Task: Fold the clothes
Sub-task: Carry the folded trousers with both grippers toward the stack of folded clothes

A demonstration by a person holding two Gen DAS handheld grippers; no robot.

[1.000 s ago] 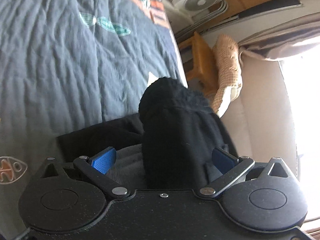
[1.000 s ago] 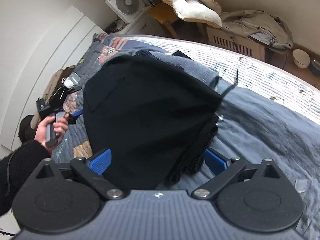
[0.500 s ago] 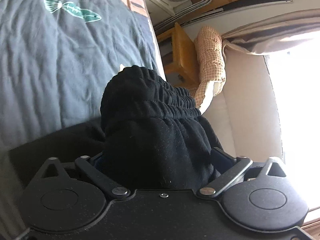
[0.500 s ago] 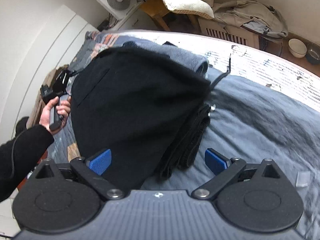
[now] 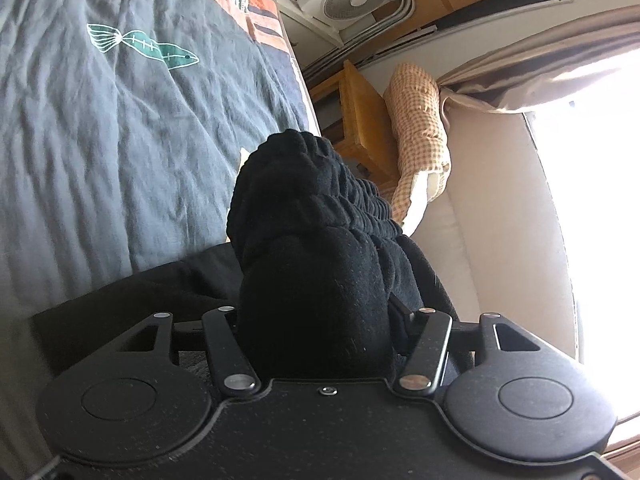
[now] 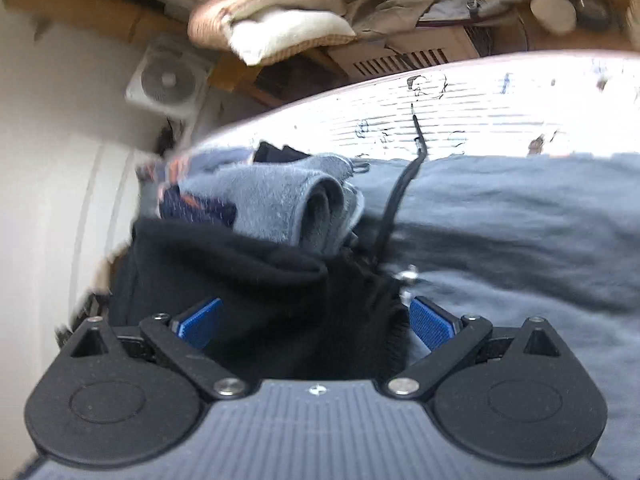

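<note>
Pinching the gathered elastic waistband of a black fleece pair of trousers (image 5: 316, 264), the left gripper (image 5: 320, 320) has its jaws drawn tight on the bunched cloth, probably so that this edge can be carried over the rest of the garment, whose lower part lies flat on the wrinkled grey-blue bedspread with a green fish print (image 5: 120, 128). The right gripper (image 6: 316, 320) stands with its blue-padded jaws spread wide, the black cloth and its ribbed edge lying between them without being squeezed, so it seems either to be letting go or about to take hold; the blurred picture cannot settle which. A thin black drawcord (image 6: 396, 200) trails up from the cloth and could snag in a fold. Just behind the trousers lies a rolled grey-blue terry towel (image 6: 280, 200), close enough to crowd the folding space. Off the bed stand a white box fan (image 5: 352, 0), a small wooden stool (image 5: 360, 120) and a checked tan cushion (image 5: 420, 120), all clear of the work.
</note>
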